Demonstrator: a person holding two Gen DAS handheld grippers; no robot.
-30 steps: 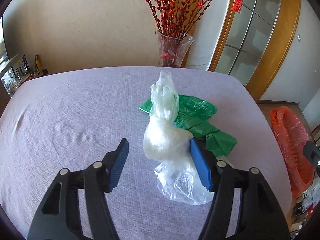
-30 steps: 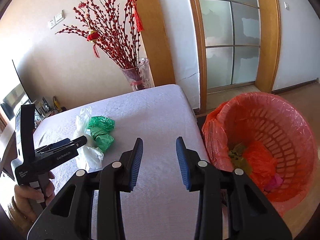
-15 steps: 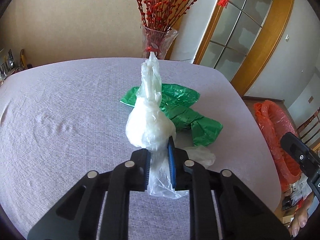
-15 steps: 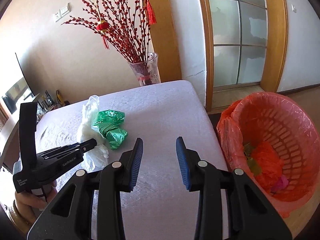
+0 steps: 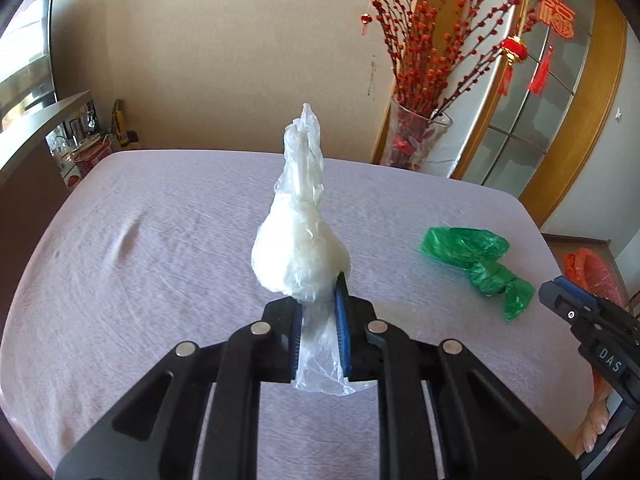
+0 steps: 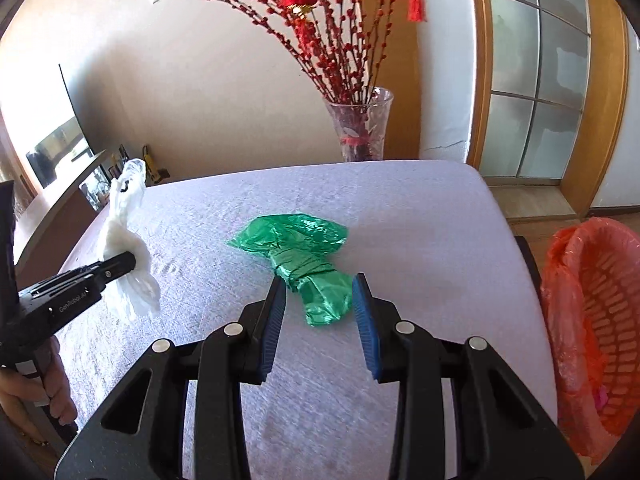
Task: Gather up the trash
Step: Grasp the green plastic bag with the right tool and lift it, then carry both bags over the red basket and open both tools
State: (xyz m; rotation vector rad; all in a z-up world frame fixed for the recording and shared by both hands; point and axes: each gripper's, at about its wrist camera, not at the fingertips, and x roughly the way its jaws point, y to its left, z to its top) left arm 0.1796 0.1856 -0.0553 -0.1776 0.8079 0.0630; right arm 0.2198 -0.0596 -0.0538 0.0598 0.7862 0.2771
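The clear plastic bag [image 5: 298, 256] is pinched at its lower neck by the left gripper [image 5: 320, 332], its blue pads pressed together on the film, the bag's bulge and twisted top standing up above the table [image 5: 160, 240]. The green plastic bag [image 6: 304, 264] lies on the table nearer the orange basket [image 6: 600, 320]. The right gripper [image 6: 320, 300] has its fingers spread apart, one on each side of the green bag's near end, not clamping it. A glass vase [image 6: 360, 128] stands beyond the table's far edge.

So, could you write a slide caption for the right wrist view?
Open right gripper straddling the green bag on the table; left gripper holding the white bag.
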